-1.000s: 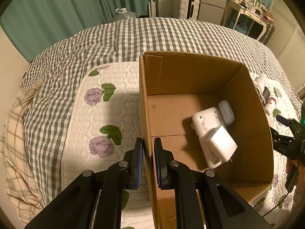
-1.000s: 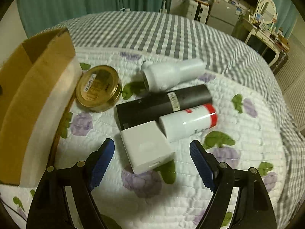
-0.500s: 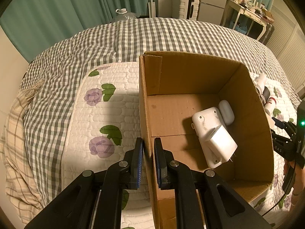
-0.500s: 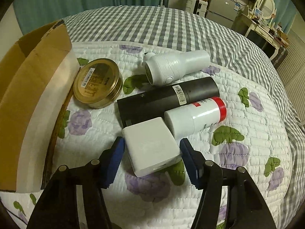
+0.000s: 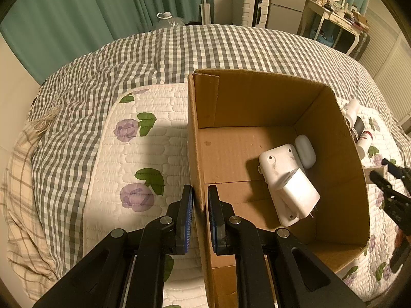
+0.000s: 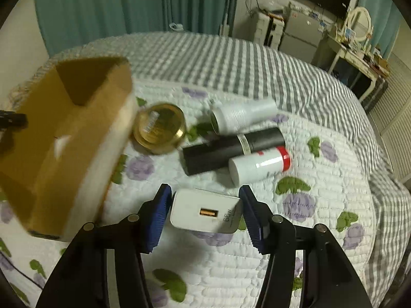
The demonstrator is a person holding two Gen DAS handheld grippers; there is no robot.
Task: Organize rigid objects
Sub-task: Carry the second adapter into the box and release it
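My left gripper point(image 5: 199, 213) is shut on the near left wall of the open cardboard box point(image 5: 257, 95). Inside the box lie a white power adapter point(image 5: 295, 195), a white plastic device point(image 5: 276, 161) and a small white case point(image 5: 305, 151). My right gripper point(image 6: 205, 205) holds a white USB charger point(image 6: 205, 211) just above the quilt, its jaws closing and the blue pads pressing both sides. Beyond it on the quilt lie a gold round tin point(image 6: 159, 128), a white bottle point(image 6: 241, 115), a black tube point(image 6: 231, 150) and a white bottle with a red cap point(image 6: 257, 166).
The box point(image 6: 64, 141) stands left of the right gripper, on a floral quilt point(image 5: 143, 159) spread over a checked bedspread point(image 5: 179, 48). Green curtains, a suitcase and a desk stand beyond the bed.
The right jaws closed in on the white charger and lifted it off the quilt. The left gripper and the box have not moved.
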